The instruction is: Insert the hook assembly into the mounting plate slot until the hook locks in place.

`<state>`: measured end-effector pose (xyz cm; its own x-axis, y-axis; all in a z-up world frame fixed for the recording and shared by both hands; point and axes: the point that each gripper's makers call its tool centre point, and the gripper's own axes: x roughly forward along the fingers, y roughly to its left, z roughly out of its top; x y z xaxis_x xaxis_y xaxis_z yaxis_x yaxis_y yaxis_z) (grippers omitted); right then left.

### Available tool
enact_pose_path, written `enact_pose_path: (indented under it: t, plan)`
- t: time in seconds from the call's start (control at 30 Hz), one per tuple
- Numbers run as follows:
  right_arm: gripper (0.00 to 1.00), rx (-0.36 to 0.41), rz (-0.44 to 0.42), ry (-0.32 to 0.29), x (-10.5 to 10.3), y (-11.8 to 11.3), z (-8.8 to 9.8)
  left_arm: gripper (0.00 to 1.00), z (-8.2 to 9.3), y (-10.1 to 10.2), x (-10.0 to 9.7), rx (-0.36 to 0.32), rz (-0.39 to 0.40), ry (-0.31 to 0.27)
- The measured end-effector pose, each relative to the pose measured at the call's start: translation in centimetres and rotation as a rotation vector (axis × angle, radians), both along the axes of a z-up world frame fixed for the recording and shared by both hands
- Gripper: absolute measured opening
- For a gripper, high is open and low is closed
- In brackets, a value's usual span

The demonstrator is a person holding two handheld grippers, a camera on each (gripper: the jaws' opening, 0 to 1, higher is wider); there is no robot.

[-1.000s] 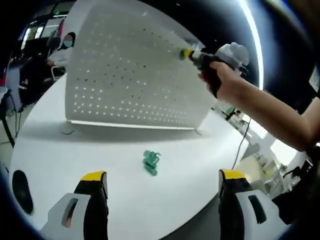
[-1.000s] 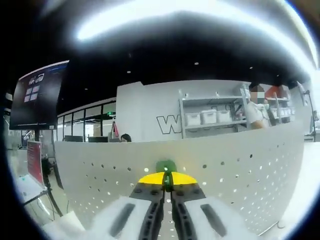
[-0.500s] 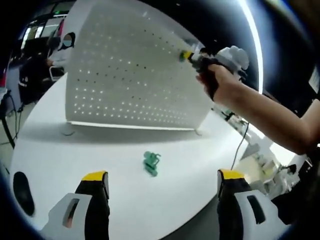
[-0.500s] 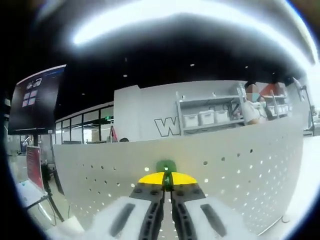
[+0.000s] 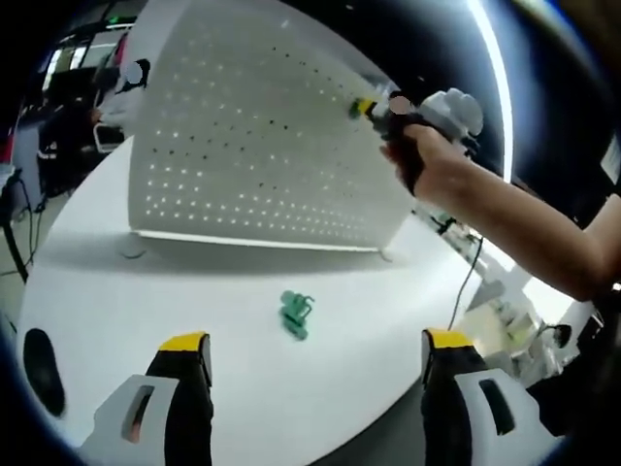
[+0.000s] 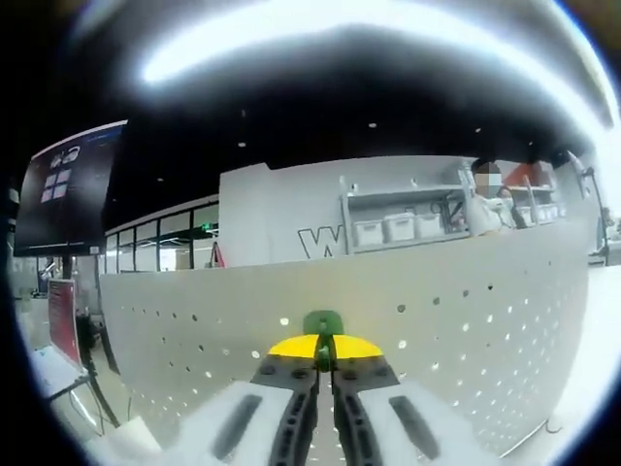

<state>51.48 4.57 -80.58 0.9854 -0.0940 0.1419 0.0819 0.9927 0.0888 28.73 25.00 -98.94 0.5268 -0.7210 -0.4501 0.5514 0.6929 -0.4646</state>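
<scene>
A white perforated mounting plate point(image 5: 252, 146) stands upright on a round white table point(image 5: 146, 311). My right gripper point(image 5: 361, 107), held by a person's hand, presses a green hook against the plate's upper right part. In the right gripper view the jaws are shut on that green hook point(image 6: 323, 324), which touches the plate point(image 6: 466, 330) near its top edge. A second green hook point(image 5: 295, 313) lies on the table in front of the plate. My left gripper point(image 5: 315, 354) hovers low over the table's near edge, open and holding nothing.
A person's forearm point(image 5: 524, 228) reaches in from the right. A dark oval mark point(image 5: 39, 357) sits at the table's left edge. Behind the plate are shelves with bins point(image 6: 403, 228), a person point(image 6: 490, 204) and a dark screen point(image 6: 63, 184).
The right gripper view has shifted slightly against the background while the hook stays at the plate. The left gripper and the loose hook have hardly moved.
</scene>
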Motion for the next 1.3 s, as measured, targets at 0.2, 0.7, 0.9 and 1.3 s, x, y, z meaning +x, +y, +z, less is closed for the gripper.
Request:
enact_pose_path:
  t: [0.2,0.7,0.9,1.3]
  plan:
    - [0.01,0.034,0.025,0.043,-0.2,-0.1,-0.1,0.92,-0.2,0.2,-0.3,0.027,-0.011,-0.008]
    - [0.30,0.123,-0.002,-0.059,-4.9,-3.9,4.9,0.91,-0.7,-0.2,-1.1,0.055,-0.028,-0.004]
    - [0.32,0.055,0.024,0.031,-7.2,-4.9,2.3,0.92,-0.7,-0.3,-1.5,0.061,-0.033,-0.003]
    - [0.30,0.022,0.230,0.359,-13.0,-3.4,-8.4,0.92,-1.3,-0.2,-2.3,0.070,-0.037,0.026]
